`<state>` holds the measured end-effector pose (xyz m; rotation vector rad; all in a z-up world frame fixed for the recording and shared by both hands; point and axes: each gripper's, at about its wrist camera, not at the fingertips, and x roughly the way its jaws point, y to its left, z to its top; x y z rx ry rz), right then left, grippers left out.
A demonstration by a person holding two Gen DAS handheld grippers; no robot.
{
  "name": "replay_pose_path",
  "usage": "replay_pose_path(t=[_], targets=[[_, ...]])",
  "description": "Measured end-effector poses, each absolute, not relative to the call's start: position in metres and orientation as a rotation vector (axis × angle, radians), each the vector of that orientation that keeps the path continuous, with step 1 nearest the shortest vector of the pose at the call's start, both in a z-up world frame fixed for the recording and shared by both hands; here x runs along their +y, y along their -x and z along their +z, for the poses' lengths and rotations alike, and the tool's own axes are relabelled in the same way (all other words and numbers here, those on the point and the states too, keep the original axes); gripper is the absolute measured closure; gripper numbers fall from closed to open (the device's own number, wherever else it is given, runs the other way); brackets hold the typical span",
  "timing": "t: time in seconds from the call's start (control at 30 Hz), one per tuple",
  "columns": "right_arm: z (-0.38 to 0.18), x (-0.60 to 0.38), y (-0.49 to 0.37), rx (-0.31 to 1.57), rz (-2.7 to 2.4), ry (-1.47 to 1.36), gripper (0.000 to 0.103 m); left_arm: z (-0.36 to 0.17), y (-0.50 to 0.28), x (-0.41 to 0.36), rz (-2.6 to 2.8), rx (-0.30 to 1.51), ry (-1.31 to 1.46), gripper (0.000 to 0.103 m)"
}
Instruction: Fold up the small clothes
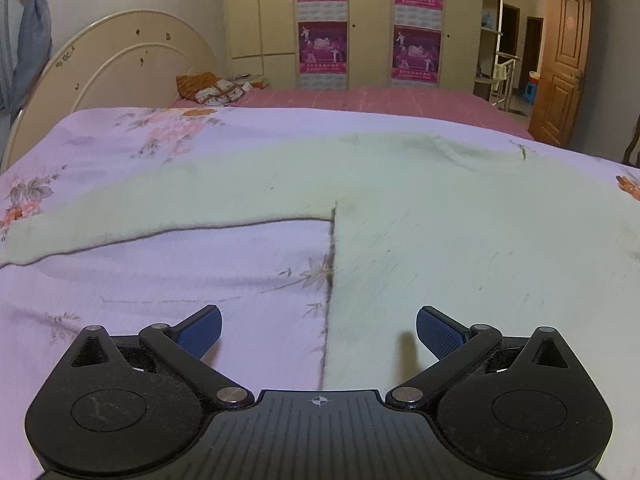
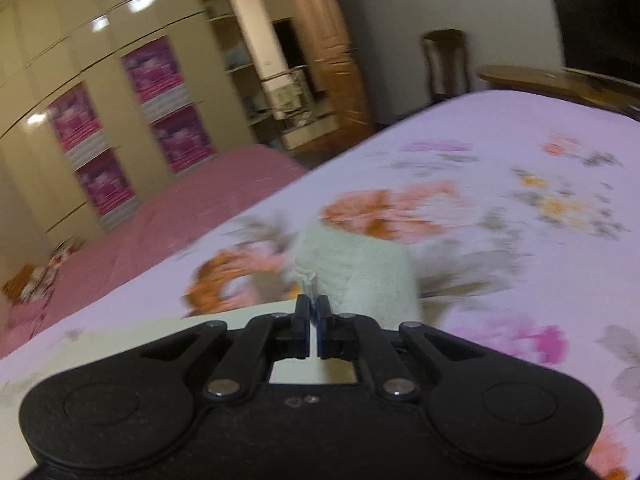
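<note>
Pale green garment lying flat on the floral bed sheet, one sleeve end being lifted off the sheet. Right gripper clenching that bunched cloth; left gripper hovering released over the side seam. Risking slippage from so thin a pinch, or dragging and skewing the unpinned body.

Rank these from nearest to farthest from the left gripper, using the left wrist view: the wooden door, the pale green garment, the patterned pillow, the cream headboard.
From the left gripper:
1. Pale green garment, directly ahead, its edge between the open fingers.
2. Cream headboard, far left.
3. Patterned pillow, left of centre, on the pink bed.
4. Wooden door, far right.
</note>
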<state>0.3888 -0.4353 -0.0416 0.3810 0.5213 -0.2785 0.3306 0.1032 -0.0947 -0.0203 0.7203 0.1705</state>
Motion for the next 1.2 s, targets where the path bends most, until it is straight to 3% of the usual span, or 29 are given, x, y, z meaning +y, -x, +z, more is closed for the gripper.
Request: replay_pose_path(t=[0.77, 0.83, 0.93, 1.03, 1.07, 1.1, 1.13, 1.2], targets=[[-0.064, -0.143, -0.427, 0.677, 0.325, -0.114, 0.1, -0.092, -0.3, 0.154, 0.219, 0.714, 0.14, 0.0], [-0.07, -0.125, -0.426, 0.728, 0.373, -0.069, 0.097, -0.09, -0.304, 0.152, 0.203, 0.713, 0.159, 0.0], [-0.06, -0.127, -0.409, 0.674, 0.355, -0.051, 0.089, -0.085, -0.317, 0.141, 0.142, 0.702, 0.198, 0.0], [-0.049, -0.157, -0.398, 0.64, 0.295, -0.103, 0.087, -0.082, -0.345, 0.113, 0.03, 0.691, 0.229, 0.001], [-0.047, -0.171, -0.396, 0.638, 0.269, -0.126, 0.087, -0.082, -0.356, 0.101, -0.014, 0.687, 0.234, 0.012], [-0.044, -0.185, -0.392, 0.64, 0.241, -0.153, 0.087, -0.084, -0.37, 0.087, -0.058, 0.698, 0.235, 0.037], [-0.044, -0.192, -0.393, 0.641, 0.22, -0.171, 0.087, -0.085, -0.383, 0.073, -0.094, 0.722, 0.238, 0.044], [-0.042, -0.213, -0.387, 0.636, 0.174, -0.189, 0.087, -0.089, -0.408, 0.048, -0.176, 0.744, 0.279, 0.047]])
